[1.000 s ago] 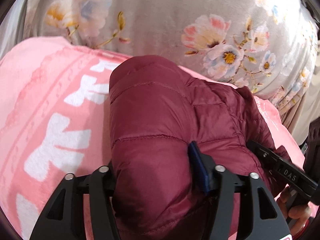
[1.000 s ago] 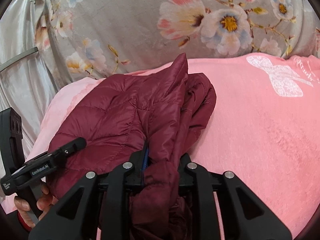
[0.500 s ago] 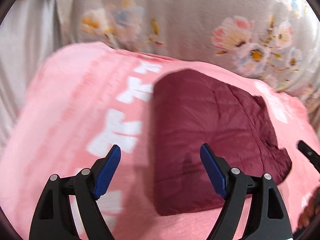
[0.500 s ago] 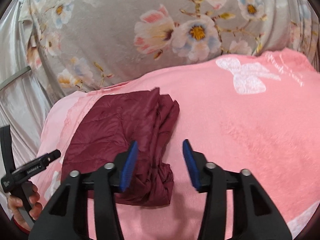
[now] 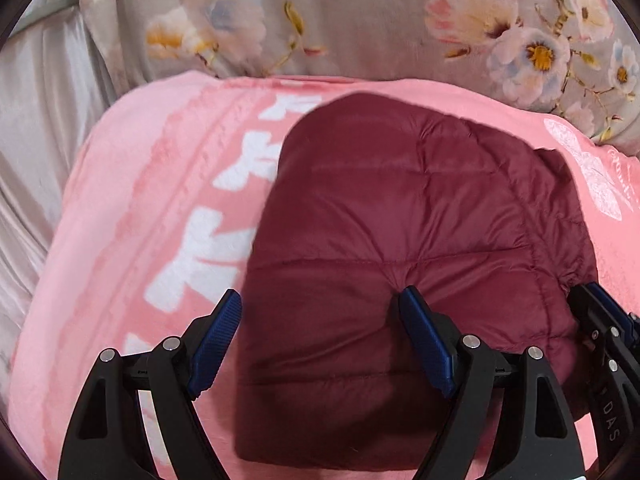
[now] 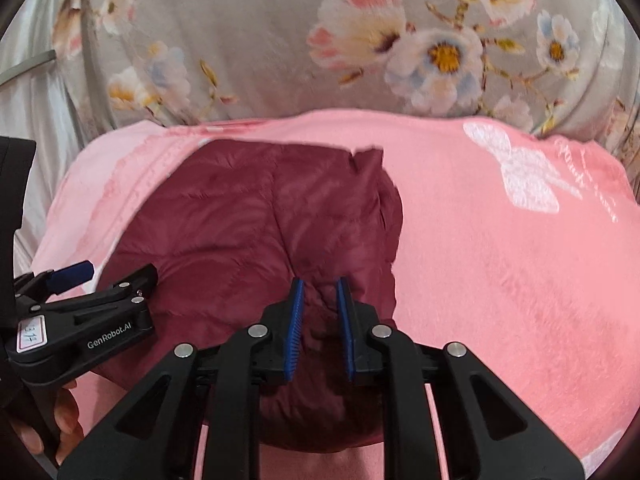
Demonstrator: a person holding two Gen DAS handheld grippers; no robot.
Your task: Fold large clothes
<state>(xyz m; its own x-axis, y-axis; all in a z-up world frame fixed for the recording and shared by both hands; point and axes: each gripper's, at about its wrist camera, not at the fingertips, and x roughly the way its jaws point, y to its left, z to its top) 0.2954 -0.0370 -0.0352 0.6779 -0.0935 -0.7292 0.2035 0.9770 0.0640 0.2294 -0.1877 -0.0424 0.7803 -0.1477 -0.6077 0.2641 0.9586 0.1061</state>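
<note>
On the pink fleece blanket (image 5: 120, 216) with white bow prints lies a folded maroon quilted puffer jacket (image 5: 400, 240), a compact padded bundle. Beyond it, at twelve o'clock, rises a grey fabric with pink and white flowers (image 6: 360, 40). The left gripper (image 5: 320, 340) hovers at the jacket's near left part with its blue-padded jaws released and standing wide; one pad dents the quilting, the other sits over the jacket's left edge. The right gripper (image 6: 320, 328) is over the bundle's near right corner at six o'clock, jaws closing, with rumpled jacket cloth between the pads (image 6: 295, 328) though not yet pinched. A hand (image 6: 60, 428) grips the left handle.
</note>
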